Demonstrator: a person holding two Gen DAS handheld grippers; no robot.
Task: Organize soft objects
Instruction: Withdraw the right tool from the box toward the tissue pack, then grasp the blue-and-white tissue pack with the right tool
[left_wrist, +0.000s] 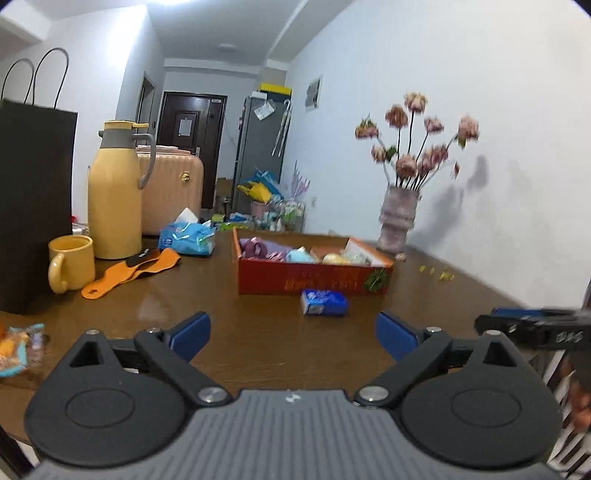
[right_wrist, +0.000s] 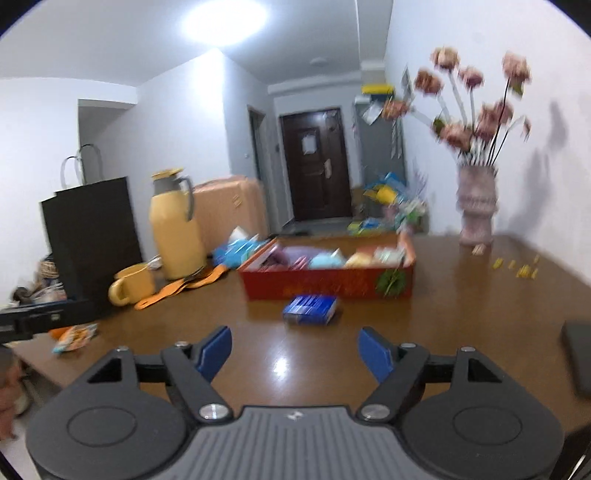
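**Both hand-held grippers wide open above the bench, tissue pack lying loose**

Nearest the lens, the left hand-held gripper (left_wrist: 293, 334) hangs over the near edge of the brown bench (left_wrist: 258, 332), its blue fingers (left_wrist: 192, 332) spread wide with nothing between them. Beside it, the right hand-held gripper (right_wrist: 295, 350) is likewise spread wide and holds nothing.

Ahead of both, a small blue tissue pack (left_wrist: 324, 302) lies flat on the bench, just in front of the red box (left_wrist: 314, 282), apart from either gripper. That box sits toward the far edge and holds several soft items in purple, light blue and yellow.

Along the left edge stand a black paper bag (left_wrist: 35, 206), a yellow mug (left_wrist: 72, 267) and a yellow jug (left_wrist: 115, 192), with an orange strap (left_wrist: 133, 271) lying near them. A vase of flowers (left_wrist: 399, 218) stands at the far right corner by the wall.
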